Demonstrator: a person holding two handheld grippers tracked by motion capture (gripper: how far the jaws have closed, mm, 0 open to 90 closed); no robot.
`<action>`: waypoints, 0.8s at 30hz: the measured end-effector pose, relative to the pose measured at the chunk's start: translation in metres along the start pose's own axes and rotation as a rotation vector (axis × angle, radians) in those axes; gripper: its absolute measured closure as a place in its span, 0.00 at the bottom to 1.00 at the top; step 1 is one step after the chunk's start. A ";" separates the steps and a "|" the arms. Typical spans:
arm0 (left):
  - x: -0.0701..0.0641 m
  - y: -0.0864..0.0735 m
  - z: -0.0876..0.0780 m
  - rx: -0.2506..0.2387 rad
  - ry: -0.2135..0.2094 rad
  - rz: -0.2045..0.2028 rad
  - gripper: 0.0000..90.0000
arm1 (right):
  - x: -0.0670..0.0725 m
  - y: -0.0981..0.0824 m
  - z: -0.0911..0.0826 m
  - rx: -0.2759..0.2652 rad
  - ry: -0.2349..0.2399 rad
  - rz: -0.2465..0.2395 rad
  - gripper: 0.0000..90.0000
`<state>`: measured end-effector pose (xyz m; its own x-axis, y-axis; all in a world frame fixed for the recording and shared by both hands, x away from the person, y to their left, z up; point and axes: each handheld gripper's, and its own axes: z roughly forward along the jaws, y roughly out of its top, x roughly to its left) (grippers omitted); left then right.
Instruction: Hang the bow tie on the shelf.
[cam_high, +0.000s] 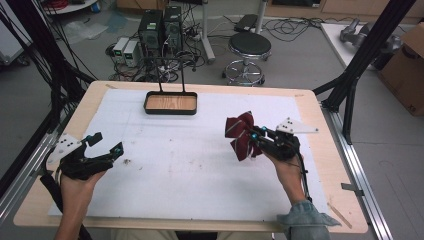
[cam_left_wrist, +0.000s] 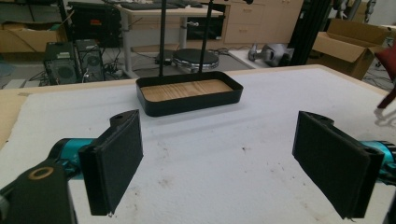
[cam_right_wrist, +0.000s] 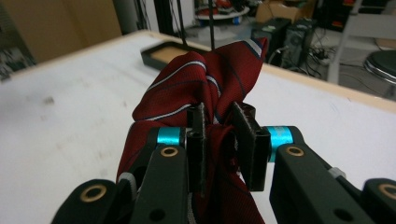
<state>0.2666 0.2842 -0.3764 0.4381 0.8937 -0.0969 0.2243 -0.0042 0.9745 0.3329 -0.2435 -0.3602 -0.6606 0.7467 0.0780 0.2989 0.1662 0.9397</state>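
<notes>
The right tongs (cam_high: 253, 136) clench a bunched red striped tie (cam_high: 240, 134) above the bench (cam_high: 200, 160) at four o'clock. The left tongs (cam_high: 106, 142) gape wide and empty at eight o'clock. Their own view shows the black tray (cam_left_wrist: 189, 95) with its wooden floor straight ahead.

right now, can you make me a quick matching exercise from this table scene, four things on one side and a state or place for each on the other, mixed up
Things:
1. left gripper
2. right gripper
3. black tray
4. round stool

States or places:
A. on the floor beyond the table
B. jaws wide apart, nothing between them
C. at the far side of the white mat, wooden bottom
D. closed on a bunched red striped tie

Pairs: 1-B, 2-D, 3-C, 4-A
</notes>
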 end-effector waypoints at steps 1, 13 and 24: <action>0.001 0.000 0.000 0.000 0.000 0.000 0.18 | 0.002 0.013 0.011 -0.015 0.014 -0.001 0.84; 0.005 0.002 -0.003 -0.012 0.008 0.000 0.18 | 0.012 0.069 0.089 -0.024 0.120 -0.059 0.84; 0.007 0.001 -0.003 -0.009 0.007 -0.003 0.18 | 0.007 0.109 0.156 -0.049 0.174 -0.007 0.84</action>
<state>0.2672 0.2919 -0.3759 0.4310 0.8969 -0.0986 0.2176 0.0028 0.9760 0.4684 -0.1192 -0.3090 -0.7731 0.6219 0.1244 0.2633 0.1363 0.9550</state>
